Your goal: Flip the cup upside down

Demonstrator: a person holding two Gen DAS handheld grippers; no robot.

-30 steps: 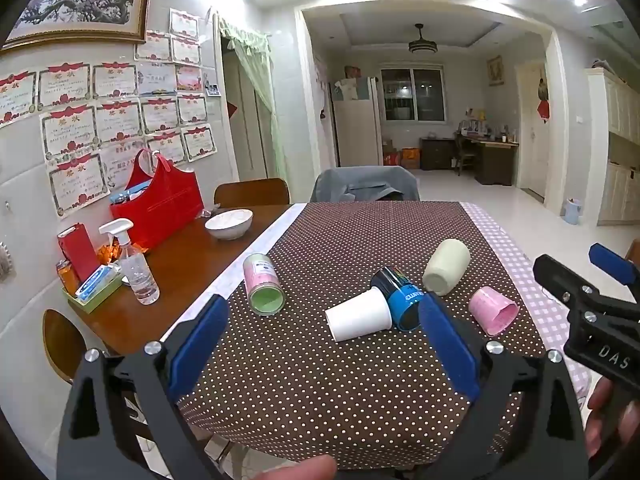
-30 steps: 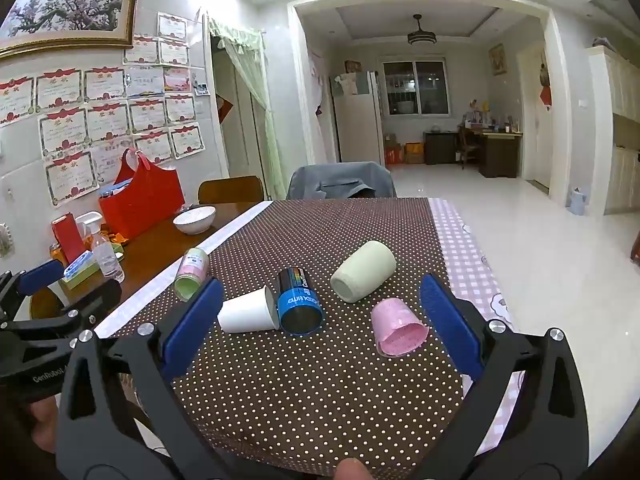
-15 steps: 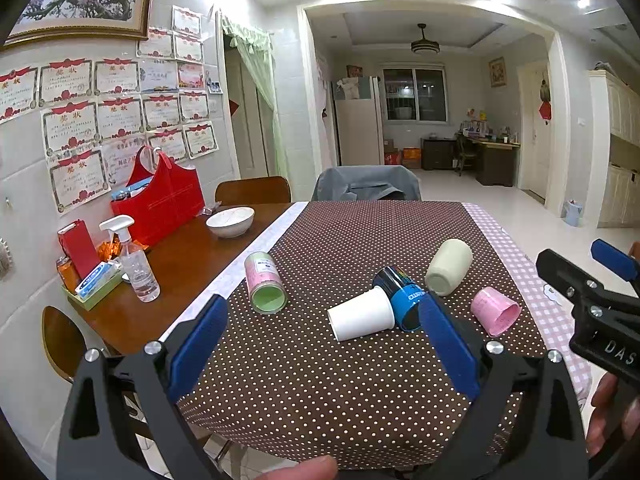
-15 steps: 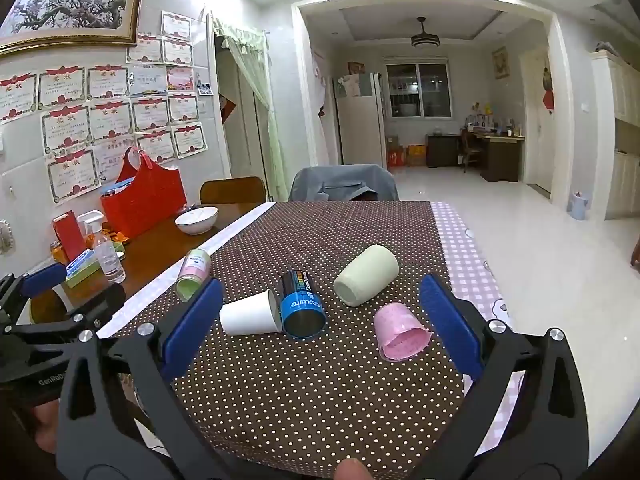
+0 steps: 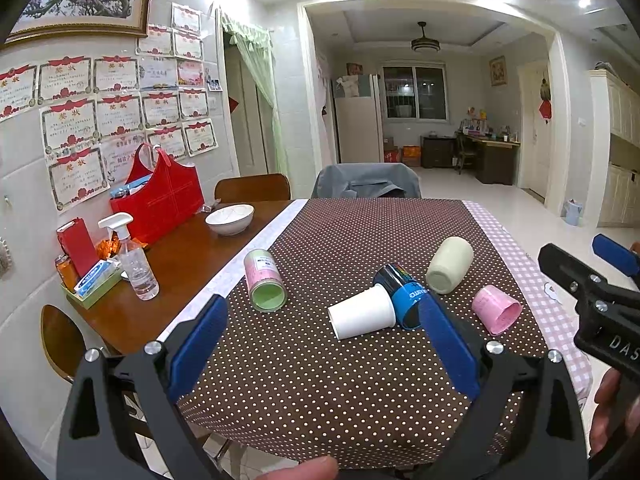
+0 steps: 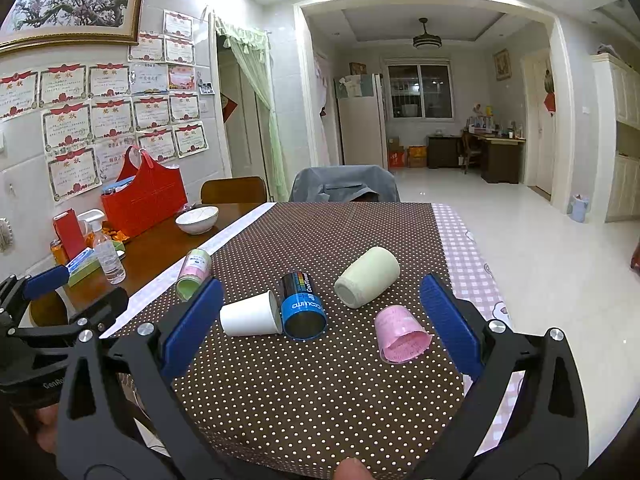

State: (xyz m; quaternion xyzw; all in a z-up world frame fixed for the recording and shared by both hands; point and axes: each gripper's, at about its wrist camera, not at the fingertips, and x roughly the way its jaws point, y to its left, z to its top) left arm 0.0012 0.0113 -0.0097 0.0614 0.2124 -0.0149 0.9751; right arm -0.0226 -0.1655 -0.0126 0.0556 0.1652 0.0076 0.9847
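Several cups lie on their sides on the brown dotted tablecloth [image 5: 320, 380]: a white paper cup [image 5: 362, 317] [image 6: 250, 314], a blue cup [image 5: 402, 294] [image 6: 302, 306], a pale green cup [image 5: 450, 266] [image 6: 366, 283], a pink cup [image 5: 496, 309] [image 6: 400, 334], and a pink-and-green cup [image 5: 265, 286] [image 6: 194, 274]. My left gripper [image 5: 320, 340] is open and empty, held short of the white cup. My right gripper [image 6: 318, 324] is open and empty, held short of the blue and pink cups.
On the bare wood at the left stand a white bowl [image 5: 229, 219], a red bag [image 5: 160, 200], a spray bottle [image 5: 134, 262] and a small tray of boxes [image 5: 92, 280]. A grey-draped chair [image 5: 366, 180] is at the table's far end.
Both grippers have drifted very slightly; the cups have not moved.
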